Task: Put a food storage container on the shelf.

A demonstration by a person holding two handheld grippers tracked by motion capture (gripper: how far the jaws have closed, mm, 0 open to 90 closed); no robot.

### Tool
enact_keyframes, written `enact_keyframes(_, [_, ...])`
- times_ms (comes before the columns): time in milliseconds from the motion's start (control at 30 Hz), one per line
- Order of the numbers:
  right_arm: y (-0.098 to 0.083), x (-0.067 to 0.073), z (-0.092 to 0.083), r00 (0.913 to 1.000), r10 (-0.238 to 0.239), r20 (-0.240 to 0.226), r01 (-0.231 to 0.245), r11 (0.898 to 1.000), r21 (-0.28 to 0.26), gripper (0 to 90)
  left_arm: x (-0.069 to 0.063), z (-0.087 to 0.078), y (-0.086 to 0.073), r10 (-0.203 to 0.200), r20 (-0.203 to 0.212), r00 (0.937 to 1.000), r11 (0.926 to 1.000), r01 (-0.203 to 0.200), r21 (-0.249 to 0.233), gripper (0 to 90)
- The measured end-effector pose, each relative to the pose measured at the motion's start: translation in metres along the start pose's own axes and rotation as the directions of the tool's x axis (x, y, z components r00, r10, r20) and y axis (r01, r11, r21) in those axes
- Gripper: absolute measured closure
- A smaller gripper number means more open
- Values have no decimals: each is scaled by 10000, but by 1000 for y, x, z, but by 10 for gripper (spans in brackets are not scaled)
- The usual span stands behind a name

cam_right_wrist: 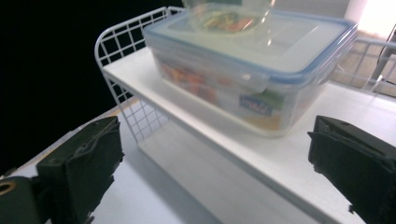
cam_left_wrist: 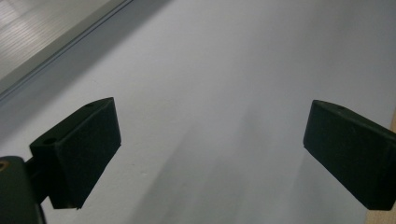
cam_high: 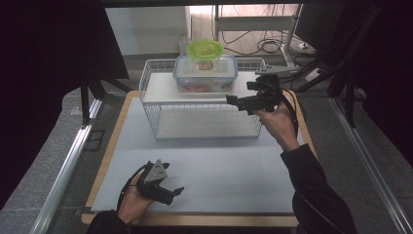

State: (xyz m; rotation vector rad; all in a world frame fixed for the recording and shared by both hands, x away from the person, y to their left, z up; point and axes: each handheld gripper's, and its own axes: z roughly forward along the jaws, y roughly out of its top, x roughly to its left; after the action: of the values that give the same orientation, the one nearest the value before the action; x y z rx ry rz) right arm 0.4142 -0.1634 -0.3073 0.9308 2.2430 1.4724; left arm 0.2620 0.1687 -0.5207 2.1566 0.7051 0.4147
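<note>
Right gripper point(cam_high: 237, 104): jaws spread wide, nothing between the pads, nothing held. In the right gripper view the two black fingers point(cam_right_wrist: 81, 163) stand far apart, with the clear rectangular plastic food box with the blue-rimmed lid point(cam_right_wrist: 252, 70) lying ahead between them, not touched. The gripper hangs at the right end of the white wire two-tier rack point(cam_high: 151, 105), near the upper shelf and level with the box (whether it touches the wire cannot be made out).

The box rests on the rack's white upper shelf point(cam_right_wrist: 289, 158), towards the back. A lime-green lidded round plastic tub point(cam_high: 205, 49) sits on top of the box lid.

Left gripper point(cam_high: 168, 192): jaws likewise wide apart and empty. In the left gripper view its fingers point(cam_left_wrist: 81, 154) frame only bare pale grey table mat point(cam_left_wrist: 210, 93). It lies low over the near left part of the mat, well apart from the rack.
</note>
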Motion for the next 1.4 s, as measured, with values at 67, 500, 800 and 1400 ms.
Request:
enact_keyframes(67, [-4, 2, 0, 9999, -133, -8, 133, 9998, 132, 5, 0, 0, 0, -19, 0, 10000, 10000, 19, -6, 36])
enact_keyframes(500, [-32, 20, 1, 9966, -815, 73, 811, 9957, 439, 3, 1, -1, 0, -3, -31, 10000, 10000, 3, -71, 32])
enact_keyframes(800, [-65, 27, 2, 9929, -1166, 231, 1146, 9905, 759, 3, 0, -2, 0, 13, -36, 10000, 9999, -13, -121, 31])
enact_keyframes(1400, [-125, 20, -26, 9876, -1246, 955, 1159, 9890, 918, 0, 2, -5, -1, -98, 30, 9999, 9987, 100, -504, 23])
